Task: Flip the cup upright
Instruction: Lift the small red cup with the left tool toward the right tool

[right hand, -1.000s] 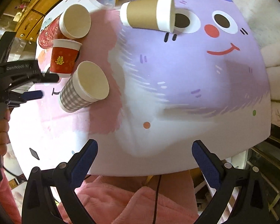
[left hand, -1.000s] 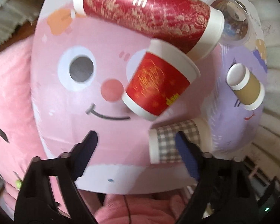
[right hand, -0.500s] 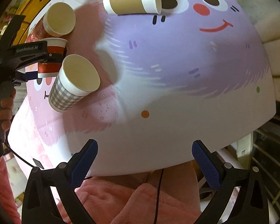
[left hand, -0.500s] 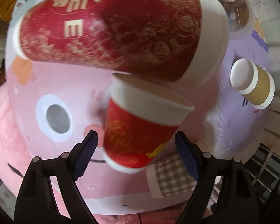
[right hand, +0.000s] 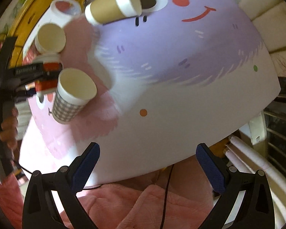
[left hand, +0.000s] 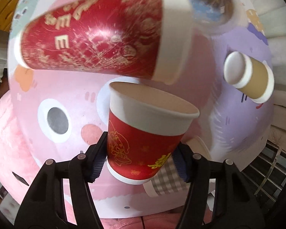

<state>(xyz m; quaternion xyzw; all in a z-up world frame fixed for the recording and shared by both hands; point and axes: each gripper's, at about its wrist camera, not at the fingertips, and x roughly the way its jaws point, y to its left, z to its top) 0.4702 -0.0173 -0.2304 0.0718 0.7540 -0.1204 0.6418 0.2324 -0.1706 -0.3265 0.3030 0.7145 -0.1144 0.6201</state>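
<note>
A small red paper cup (left hand: pixel 143 139) with a white rim and gold print sits between the pads of my left gripper (left hand: pixel 141 162), which is shut on its lower body. The cup's mouth faces up and slightly away. In the right wrist view the same cup (right hand: pixel 49 66) shows partly behind the left gripper's black finger (right hand: pixel 26 70) at the left. My right gripper (right hand: pixel 146 169) is open and empty, low over the near edge of the round cartoon table mat (right hand: pixel 181 80).
A large red cup (left hand: pixel 97 36) lies on its side behind the held one. A checked cup (left hand: pixel 167 181) (right hand: pixel 72 97), a brown cup (left hand: pixel 251 78) (right hand: pixel 112 9) and a clear lidded cup (left hand: pixel 209 5) also lie on the mat. Pink fabric (right hand: pixel 143 206) covers the near side.
My left gripper has moved in around the small red cup and shut on it; the cup has tilted towards upright. The right gripper stayed open and drifted slightly.
</note>
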